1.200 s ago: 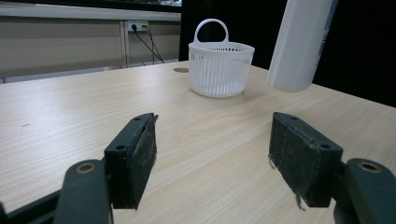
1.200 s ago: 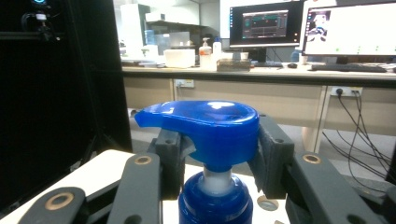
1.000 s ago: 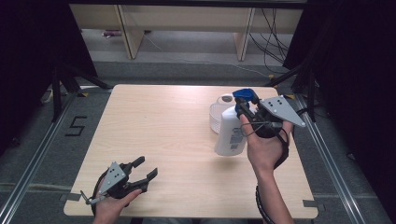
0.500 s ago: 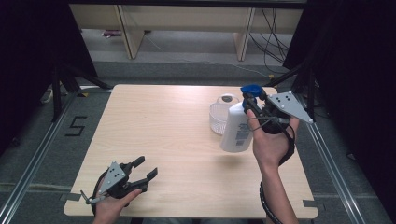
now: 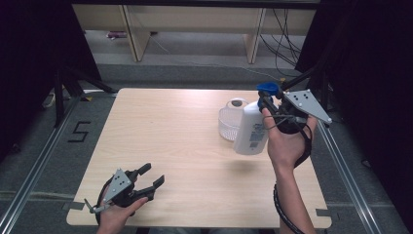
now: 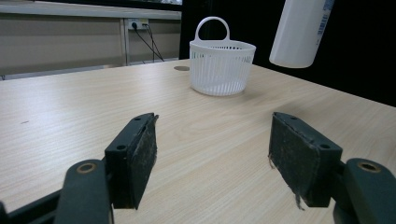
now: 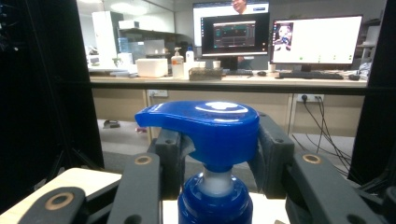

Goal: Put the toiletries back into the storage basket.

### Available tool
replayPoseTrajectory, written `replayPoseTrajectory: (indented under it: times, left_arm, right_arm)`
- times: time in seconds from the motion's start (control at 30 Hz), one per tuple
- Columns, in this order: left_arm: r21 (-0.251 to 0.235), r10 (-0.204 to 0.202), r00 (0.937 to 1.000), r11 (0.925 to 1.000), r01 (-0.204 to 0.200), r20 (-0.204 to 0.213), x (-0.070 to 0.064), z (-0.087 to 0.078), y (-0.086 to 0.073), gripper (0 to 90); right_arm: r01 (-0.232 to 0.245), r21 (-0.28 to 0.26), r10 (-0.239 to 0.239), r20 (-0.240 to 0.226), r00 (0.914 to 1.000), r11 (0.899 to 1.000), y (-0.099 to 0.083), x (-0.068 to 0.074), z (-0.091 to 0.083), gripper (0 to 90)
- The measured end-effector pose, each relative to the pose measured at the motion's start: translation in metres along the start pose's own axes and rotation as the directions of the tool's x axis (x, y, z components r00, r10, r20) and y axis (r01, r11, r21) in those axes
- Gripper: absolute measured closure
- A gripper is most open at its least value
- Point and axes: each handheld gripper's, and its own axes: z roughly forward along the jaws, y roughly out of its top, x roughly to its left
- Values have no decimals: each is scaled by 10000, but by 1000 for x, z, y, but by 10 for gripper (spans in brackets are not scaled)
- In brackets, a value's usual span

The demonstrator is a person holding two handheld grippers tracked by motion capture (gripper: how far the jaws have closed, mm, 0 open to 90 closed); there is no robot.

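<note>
The right gripper (image 5: 269,104) is gripping a white bottle (image 5: 249,128) by the neck just under its blue pump (image 5: 268,89), its jaws closed tight on either side of the pump stem, as the right gripper view shows with the pump (image 7: 205,128) sitting between them. The bottle is hanging clear above the table (image 5: 185,146), its base off the wood and tilting slightly toward the person. In the left gripper view the bottle (image 6: 301,30) is floating above the surface, up and to the right of the basket (image 6: 222,67).

The basket (image 5: 230,123), white and slatted with a loop handle, is standing on the table just left of the bottle, near the far right part of the top.

The left gripper (image 5: 147,178) is resting low at the near left corner of the table, its jaws spread wide with nothing between them; its own view is showing both pads parted over bare wood.

The bottle is hovering near the table's right edge, with the basket close on its left. A wide stretch of bare wood is lying between the two grippers, across the centre and the left half of the table.
</note>
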Motion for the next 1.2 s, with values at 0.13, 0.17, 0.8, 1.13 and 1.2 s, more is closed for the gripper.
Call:
replayPoseTrajectory:
  times: [0.13, 0.17, 0.8, 1.13, 1.2]
  left_arm:
    - [-6, 5, 10000, 10000, -5, 13, 0, 0, 0, 317]
    - [-3, -10, 10000, 10000, 10, 13, 0, 0, 0, 317]
    - [-26, -27, 10000, 10000, 27, 2, 1, 0, 0, 317]
    - [-14, -39, 10000, 10000, 39, -4, 1, 0, 0, 317]
    - [-21, -50, 10000, 10000, 50, -4, 1, 0, 0, 317]
  right_arm:
    - [-67, -37, 68, 58, 10000, 10000, 2, -1, 1, 604]
    - [-12, -93, 13, 49, 10000, 10000, 3, -1, 2, 605]
    - [-128, -247, 134, 239, 9996, 9996, 15, -7, 10, 604]
    - [-146, -262, 155, 354, 9993, 9996, 18, -9, 17, 605]
    - [-77, -303, 88, 352, 9993, 9995, 19, -10, 18, 604]
